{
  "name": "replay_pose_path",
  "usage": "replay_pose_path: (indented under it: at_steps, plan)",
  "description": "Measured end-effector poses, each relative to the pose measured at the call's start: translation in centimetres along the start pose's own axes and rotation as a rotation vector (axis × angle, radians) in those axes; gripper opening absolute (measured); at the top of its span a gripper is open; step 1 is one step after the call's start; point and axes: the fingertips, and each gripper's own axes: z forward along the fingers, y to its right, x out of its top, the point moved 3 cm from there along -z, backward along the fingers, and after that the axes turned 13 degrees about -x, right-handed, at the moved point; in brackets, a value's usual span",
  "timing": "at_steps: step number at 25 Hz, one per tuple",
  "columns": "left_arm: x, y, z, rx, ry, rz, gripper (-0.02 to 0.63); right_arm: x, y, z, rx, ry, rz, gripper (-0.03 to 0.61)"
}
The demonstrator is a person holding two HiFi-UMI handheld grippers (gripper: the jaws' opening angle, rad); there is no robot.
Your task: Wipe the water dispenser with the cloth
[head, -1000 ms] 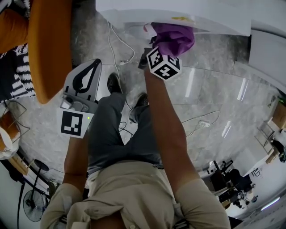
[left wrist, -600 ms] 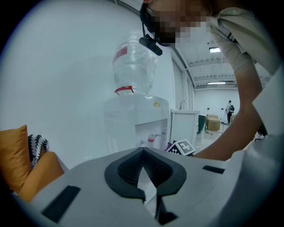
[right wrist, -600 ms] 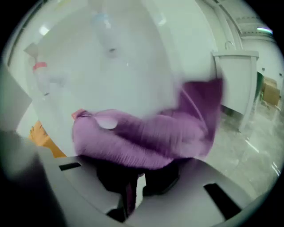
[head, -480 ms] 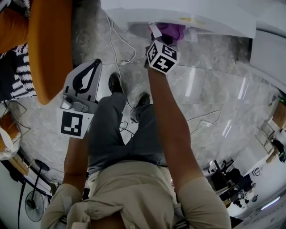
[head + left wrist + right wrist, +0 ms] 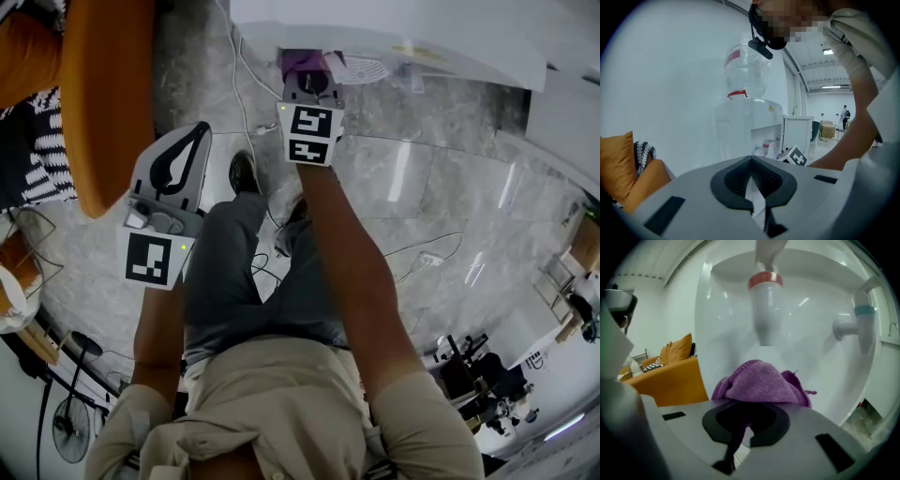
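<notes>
The white water dispenser stands at the top of the head view; in the left gripper view the water dispenser carries a clear bottle. My right gripper reaches into its tap recess, shut on a purple cloth. In the right gripper view the purple cloth bunches ahead of the jaws, below the red-collared tap and left of the blue-collared tap. My left gripper hangs back at the left, jaws closed on nothing.
An orange sofa with a striped cushion stands at the left. Cables trail over the marble floor by the person's feet. A fan stands at the lower left.
My right gripper has swung left along the dispenser's recess with the cloth, its marker cube turning to face the camera. The left gripper has stayed where it was.
</notes>
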Motion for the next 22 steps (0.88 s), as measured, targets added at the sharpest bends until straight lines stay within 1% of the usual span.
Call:
replay_pose_path:
  at_steps: [3,5,8,9,10,13,15,18,20,22]
  plan:
    - [0.0,-0.2,0.3,-0.001,0.001,0.001,0.015,-0.1,4.1,0.5,-0.068,-0.010,-0.026,0.031]
    - [0.0,-0.2,0.4,-0.005,0.005,0.001,0.015,-0.5,7.9,0.4,-0.157,-0.019,-0.001,0.031]
    - [-0.2,0.1,0.5,-0.015,0.003,0.001,0.015,-0.8,14.9,-0.4,-0.336,-0.031,0.079,0.031]
    - [-0.3,0.1,0.4,-0.015,0.000,-0.003,0.015,-0.8,16.5,-0.6,-0.368,-0.034,0.083,0.030]
    - [-0.3,0.1,0.4,-0.013,-0.002,-0.007,0.015,-0.8,17.1,-0.7,-0.375,-0.036,0.069,0.029]
    - [-0.3,0.1,0.8,-0.015,-0.001,-0.006,0.015,-1.9,16.1,0.0,-0.341,-0.062,0.016,0.029]
    - [-0.2,0.0,0.9,-0.014,-0.002,-0.004,0.015,-3.8,14.4,0.9,-0.285,-0.126,0.025,0.031]
    - [-0.4,-0.2,0.9,-0.003,-0.002,-0.003,0.015,-7.3,9.7,1.7,-0.151,-0.232,0.032,0.031]
    - [-0.7,-0.3,0.8,0.006,-0.002,-0.009,0.015,-8.3,5.9,1.5,-0.067,-0.241,0.001,0.031]
    - [-1.0,-0.3,0.7,0.012,-0.007,-0.014,0.015,-8.1,1.7,0.8,0.031,-0.220,-0.038,0.031]
